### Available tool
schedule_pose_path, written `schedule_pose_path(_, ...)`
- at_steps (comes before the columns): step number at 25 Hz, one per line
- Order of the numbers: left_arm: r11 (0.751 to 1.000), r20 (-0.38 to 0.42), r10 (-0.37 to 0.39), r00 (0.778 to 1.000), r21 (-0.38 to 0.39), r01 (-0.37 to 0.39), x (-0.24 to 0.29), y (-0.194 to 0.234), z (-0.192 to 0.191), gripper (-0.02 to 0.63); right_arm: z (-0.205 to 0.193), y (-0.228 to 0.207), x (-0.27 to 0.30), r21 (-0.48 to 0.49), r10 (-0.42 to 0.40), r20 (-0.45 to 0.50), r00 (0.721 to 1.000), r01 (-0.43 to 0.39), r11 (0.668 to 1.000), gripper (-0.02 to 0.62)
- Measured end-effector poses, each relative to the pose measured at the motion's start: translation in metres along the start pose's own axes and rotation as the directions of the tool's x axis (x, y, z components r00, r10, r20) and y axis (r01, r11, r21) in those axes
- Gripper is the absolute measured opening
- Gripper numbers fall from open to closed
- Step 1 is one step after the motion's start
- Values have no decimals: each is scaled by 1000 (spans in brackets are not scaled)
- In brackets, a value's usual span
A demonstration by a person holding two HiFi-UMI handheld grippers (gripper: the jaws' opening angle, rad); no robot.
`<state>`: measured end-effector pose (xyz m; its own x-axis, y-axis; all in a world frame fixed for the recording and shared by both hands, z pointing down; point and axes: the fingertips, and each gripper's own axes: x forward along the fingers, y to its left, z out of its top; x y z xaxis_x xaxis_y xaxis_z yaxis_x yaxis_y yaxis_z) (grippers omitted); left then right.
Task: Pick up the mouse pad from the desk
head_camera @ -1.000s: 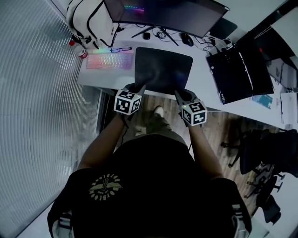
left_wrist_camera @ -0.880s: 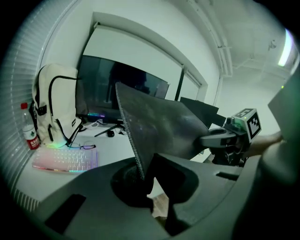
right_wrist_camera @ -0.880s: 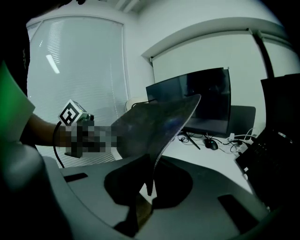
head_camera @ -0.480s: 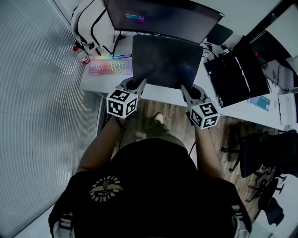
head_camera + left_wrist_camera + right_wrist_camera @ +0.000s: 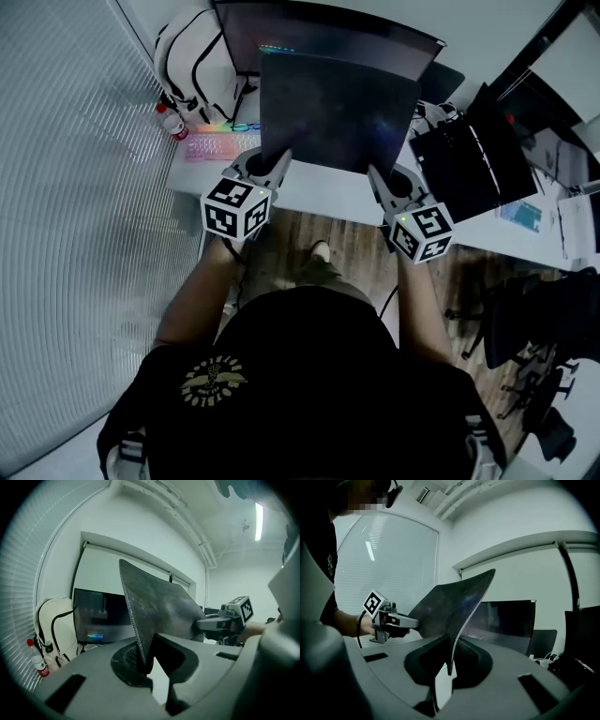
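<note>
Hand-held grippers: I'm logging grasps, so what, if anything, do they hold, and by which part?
Both are shut on the mouse pad: the left hand-held gripper on its near left corner, the right hand-held gripper on its near right corner.

Dark mouse pad (image 5: 337, 111) lifted off desk, tilted, near corners clamped.

Left arm (image 5: 199, 291) and right arm (image 5: 417, 305) reach up mid-frame, side by side. Left gripper (image 5: 270, 164) and right gripper (image 5: 382, 180) each pinch the pad's (image 5: 337, 108) near edge.
</note>
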<state>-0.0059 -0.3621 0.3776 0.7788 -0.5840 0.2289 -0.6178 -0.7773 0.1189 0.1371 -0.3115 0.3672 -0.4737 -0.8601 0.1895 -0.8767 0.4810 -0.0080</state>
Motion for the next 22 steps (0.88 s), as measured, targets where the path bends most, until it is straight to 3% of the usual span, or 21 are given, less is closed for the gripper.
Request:
schedule_pose_path(7,999,70,-3,998,50,-1,-12,-5,43,21,40,2,-7,-35,-3,55,998,5,999,14)
schedule_pose_path(22,997,109,2,994,79,-11,-31,-4,65,21,69,15,-9,-74,-15,95,995,22,997,14)
